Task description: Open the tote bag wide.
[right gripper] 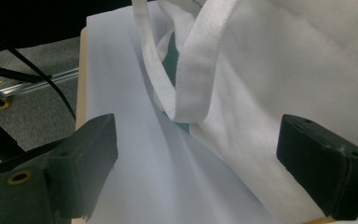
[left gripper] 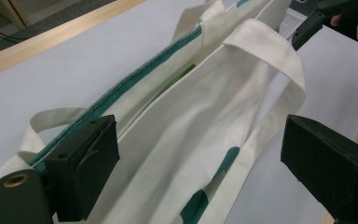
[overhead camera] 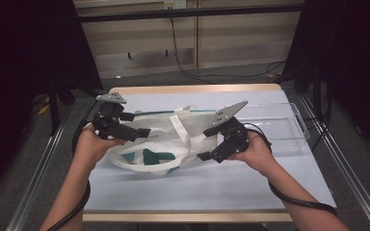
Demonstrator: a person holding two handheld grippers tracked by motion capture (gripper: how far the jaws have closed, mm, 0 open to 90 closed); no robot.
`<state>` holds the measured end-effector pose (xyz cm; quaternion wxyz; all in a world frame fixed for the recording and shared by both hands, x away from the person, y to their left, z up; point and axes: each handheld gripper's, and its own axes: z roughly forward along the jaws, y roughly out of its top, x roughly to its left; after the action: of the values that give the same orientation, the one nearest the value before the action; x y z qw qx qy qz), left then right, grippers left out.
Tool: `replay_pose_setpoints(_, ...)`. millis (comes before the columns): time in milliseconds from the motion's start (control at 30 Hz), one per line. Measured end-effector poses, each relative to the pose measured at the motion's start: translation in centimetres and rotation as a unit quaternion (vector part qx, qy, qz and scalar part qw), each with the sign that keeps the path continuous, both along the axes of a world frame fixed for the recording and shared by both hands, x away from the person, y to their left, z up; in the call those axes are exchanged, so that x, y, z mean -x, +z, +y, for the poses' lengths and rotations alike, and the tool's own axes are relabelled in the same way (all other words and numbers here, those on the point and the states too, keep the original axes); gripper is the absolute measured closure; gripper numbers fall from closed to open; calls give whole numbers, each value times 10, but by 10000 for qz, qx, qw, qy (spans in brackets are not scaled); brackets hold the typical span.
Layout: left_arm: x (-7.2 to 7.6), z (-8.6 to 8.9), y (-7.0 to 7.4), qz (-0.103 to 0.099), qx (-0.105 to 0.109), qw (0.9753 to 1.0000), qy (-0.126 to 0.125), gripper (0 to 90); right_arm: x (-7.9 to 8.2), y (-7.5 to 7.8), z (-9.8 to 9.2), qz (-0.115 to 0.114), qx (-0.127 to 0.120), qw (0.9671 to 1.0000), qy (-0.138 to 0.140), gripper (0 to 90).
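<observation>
Right, both grippers sit at the tote bag, which lies crumpled in the middle of the table, white cloth with teal trim and teal patches. The left gripper is at the bag's left end, jaws spread wide, and in the left gripper view the cloth runs between them with nothing pinched. The right gripper is at the right end, jaws just as wide, a strap looping ahead of them, held by nothing. A clear tray sits on the table just beyond the bag's right side.
</observation>
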<state>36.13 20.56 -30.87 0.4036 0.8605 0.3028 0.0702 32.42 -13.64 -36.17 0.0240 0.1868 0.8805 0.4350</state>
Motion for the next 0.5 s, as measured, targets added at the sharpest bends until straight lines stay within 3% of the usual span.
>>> replay_pose_setpoints(500,-20,-2,7,-54,-61,10000,56,131,-5,4,0,-20,-34,10000,6,137)
